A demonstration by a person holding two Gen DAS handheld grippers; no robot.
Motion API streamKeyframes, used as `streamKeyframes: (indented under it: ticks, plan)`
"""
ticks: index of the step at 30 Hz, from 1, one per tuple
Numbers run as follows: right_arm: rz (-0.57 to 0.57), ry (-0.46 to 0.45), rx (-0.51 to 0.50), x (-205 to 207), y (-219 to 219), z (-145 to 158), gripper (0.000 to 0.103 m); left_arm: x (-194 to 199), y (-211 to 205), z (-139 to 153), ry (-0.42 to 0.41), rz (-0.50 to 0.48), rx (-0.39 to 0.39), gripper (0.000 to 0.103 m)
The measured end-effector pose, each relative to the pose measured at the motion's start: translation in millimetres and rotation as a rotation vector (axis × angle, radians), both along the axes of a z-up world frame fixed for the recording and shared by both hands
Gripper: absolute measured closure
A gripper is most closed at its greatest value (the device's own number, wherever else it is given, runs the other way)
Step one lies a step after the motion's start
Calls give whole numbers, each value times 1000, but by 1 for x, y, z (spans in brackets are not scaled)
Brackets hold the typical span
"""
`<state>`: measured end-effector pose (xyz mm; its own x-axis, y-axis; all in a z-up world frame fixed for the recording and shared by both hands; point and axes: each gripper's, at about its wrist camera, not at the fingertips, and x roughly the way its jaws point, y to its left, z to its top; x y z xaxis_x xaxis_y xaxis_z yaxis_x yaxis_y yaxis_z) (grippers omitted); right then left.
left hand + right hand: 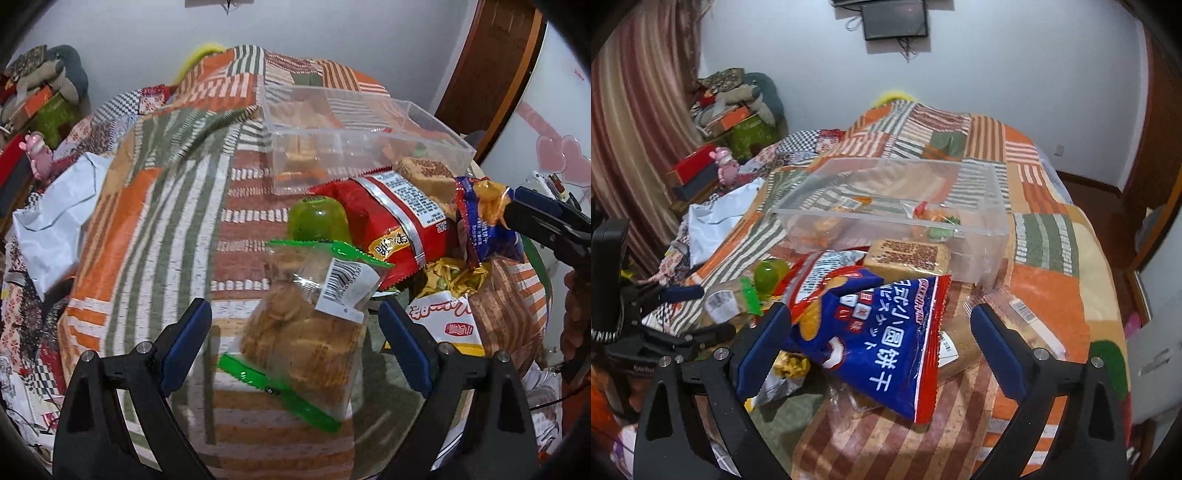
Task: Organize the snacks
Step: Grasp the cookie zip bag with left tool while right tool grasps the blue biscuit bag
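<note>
Left gripper (295, 339) spread around clear cracker bag (306, 332), green cup (317, 219), clear bin (362, 144) beyond

Left gripper (293, 347), right gripper (879, 347): black triangular arms, silver round screws, blue finger pads (186, 341). Bare hand (576, 325), brownish skin.

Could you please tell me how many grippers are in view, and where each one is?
2. The left gripper straddles the clear cracker bag; the right gripper straddles the blue biscuit bag.
</note>
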<state>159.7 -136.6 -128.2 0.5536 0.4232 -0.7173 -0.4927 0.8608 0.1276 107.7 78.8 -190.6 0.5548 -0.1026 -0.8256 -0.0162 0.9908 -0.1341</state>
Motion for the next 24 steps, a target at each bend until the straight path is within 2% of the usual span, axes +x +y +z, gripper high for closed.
streamKeyframes:
  ticks: [5, 8, 10, 13, 14, 16, 17, 22, 24]
  plan:
    - [12, 34, 13, 3, 3, -4, 5, 7, -3, -12, 27, -2, -20, 11]
    - [21, 41, 27, 4, 1, -5, 5, 8, -2, -17, 37, 0, -33, 17]
    - [23, 42, 35, 6, 0, -5, 5, 9, -2, -20, 45, -1, -36, 25]
    - [33, 51, 47, 7, -1, -6, 6, 6, -1, -20, 27, 4, -39, 30]
    - [40, 55, 53, 9, 0, -5, 8, 5, -2, -20, 21, 4, -38, 31]
    - [57, 66, 69, 10, -1, -6, 22, 3, -2, -19, 13, 5, -39, 34]
    - [55, 61, 69, 10, -1, -6, 22, 3, -2, -18, 10, 6, -39, 35]
    - [60, 12, 56, 4, -4, -1, 39, 1, 0, -15, 1, 21, -39, 42]
    - [66, 4, 55, 2, -4, 0, 41, 0, 2, -12, -9, 28, -36, 43]
